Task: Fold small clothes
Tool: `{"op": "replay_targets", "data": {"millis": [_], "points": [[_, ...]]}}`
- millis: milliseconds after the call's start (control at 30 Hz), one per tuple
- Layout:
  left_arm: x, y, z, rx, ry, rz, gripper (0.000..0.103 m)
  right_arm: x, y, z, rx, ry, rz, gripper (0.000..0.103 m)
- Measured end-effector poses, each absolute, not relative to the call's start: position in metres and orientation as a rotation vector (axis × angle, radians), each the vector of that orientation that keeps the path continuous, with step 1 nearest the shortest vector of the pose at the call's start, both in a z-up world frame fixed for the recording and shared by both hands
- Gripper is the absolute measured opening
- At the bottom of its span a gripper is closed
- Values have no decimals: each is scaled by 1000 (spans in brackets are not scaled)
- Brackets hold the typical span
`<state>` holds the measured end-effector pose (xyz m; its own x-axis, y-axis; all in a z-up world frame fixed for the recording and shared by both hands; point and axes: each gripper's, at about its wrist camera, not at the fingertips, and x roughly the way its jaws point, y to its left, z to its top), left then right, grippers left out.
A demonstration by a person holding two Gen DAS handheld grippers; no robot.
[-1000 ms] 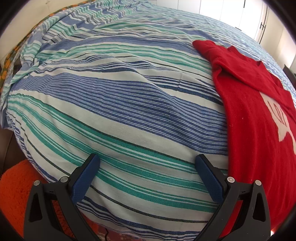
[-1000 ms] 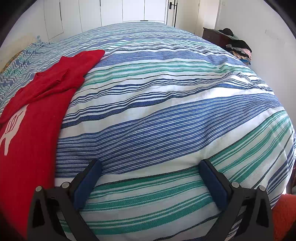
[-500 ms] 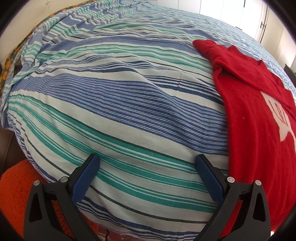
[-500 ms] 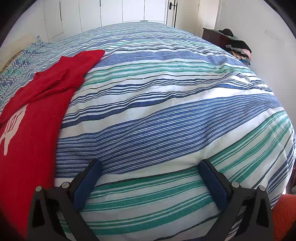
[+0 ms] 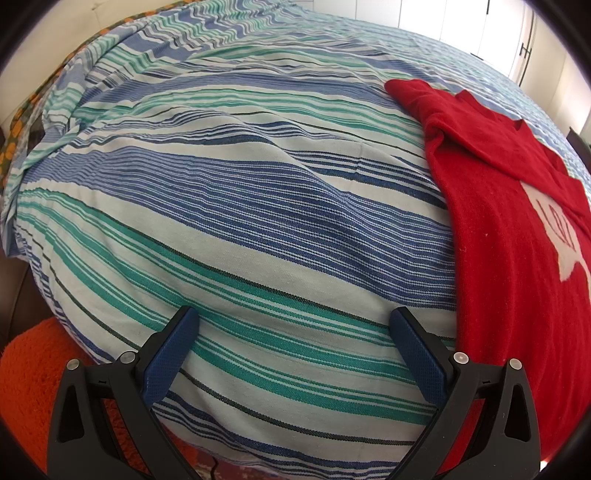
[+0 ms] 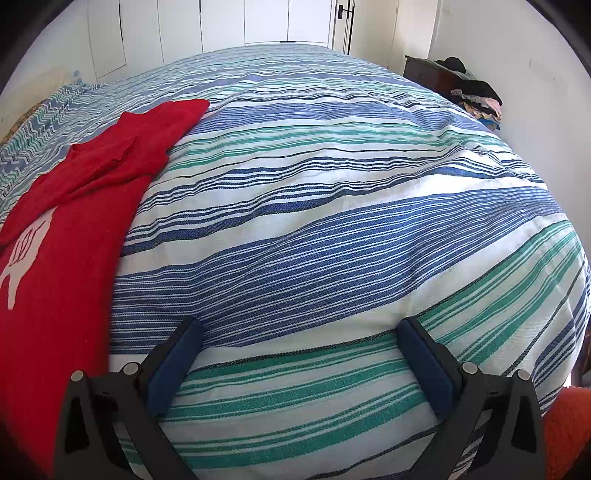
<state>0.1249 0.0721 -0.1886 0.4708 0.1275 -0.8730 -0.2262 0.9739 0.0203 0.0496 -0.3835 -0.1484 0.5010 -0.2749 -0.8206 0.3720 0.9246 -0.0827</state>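
Note:
A small red top (image 5: 506, 221) with a white print lies flat on the striped bedspread (image 5: 240, 192), its sleeves folded inward near the collar. In the left wrist view it fills the right side; in the right wrist view the red top (image 6: 62, 240) fills the left side. My left gripper (image 5: 295, 325) hovers open over bare bedspread, left of the garment's edge. Over the bedspread (image 6: 332, 221), right of the garment, my right gripper (image 6: 299, 336) is open too. Neither holds anything.
An orange rug (image 5: 26, 373) lies on the floor by the bed's near corner. A dark nightstand with a pile of clothes (image 6: 476, 96) stands at the far right by the wall. White wardrobe doors (image 6: 258, 22) stand behind the bed.

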Motion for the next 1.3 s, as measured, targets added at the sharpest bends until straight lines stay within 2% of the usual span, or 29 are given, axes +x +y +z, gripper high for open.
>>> {"op": "replay_targets", "data": {"millis": [900,967,1133,1233,1300], "points": [[126,79,-179,-124,1097,193,102,53,-386,-145,121,1000,-377,103],[120,89,-165,-186,1126,145,101,56,-397,-131,180,1035,-322,102],[84,88,-142,-337,1168,-204,101,43,-419,-70,502,979,29,100],[74,61,-149,-297,1225,-329,100,42,-400,-72,634,1101,329,93],[76,38,-153,-221,1242,-368,97,39,-381,-84,605,1206,399,88]]}}
